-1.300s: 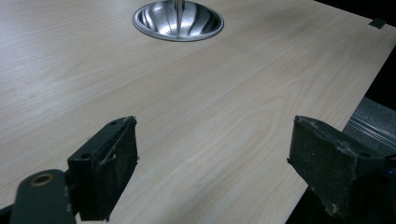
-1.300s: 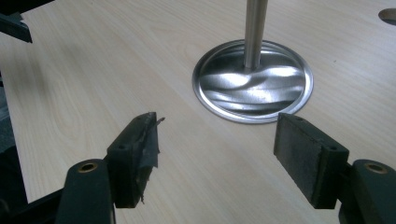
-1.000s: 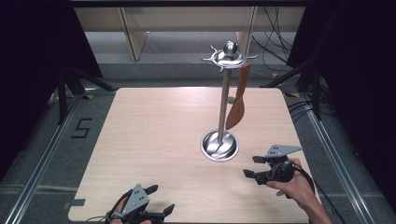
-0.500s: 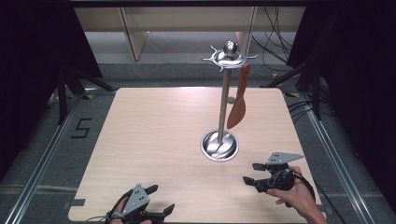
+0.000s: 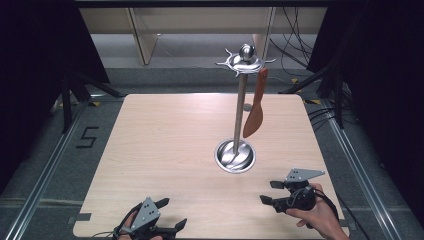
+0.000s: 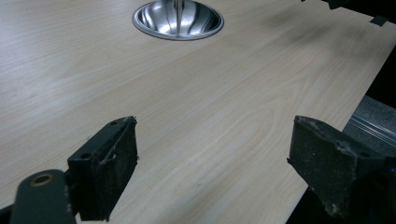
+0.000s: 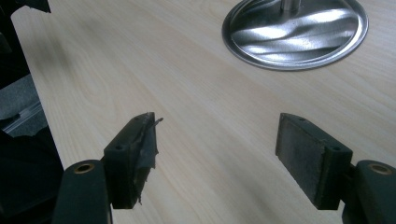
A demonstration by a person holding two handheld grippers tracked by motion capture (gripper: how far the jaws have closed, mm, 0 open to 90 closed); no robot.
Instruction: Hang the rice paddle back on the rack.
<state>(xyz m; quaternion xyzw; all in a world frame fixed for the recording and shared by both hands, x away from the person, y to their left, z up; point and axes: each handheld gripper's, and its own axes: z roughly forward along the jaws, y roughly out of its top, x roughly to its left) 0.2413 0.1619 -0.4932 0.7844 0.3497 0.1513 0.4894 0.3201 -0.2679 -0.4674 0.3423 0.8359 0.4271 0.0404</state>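
A taped "5" (image 5: 87, 137) marks the floor; an orange spatula (image 5: 254, 111) hangs from the steel stand (image 5: 240, 115). Both grippers' fingers (image 6: 109, 163) stand apart, empty.

Left gripper (image 5: 170, 214) and right gripper (image 5: 272, 191) agape, empty

Each hand carries a black tool. The left tool (image 5: 169, 226) wears a grey three-cornered plate dotted with small dark screws, and a thin dark cable trails off its rear. The right tool (image 5: 270, 192) has the same grey plate on top, and a black cable loops behind the hand (image 5: 320, 220). Up close, the black pads (image 7: 142, 144) look worn and frayed at the edges, each arm ending in a brass-ringed hole.
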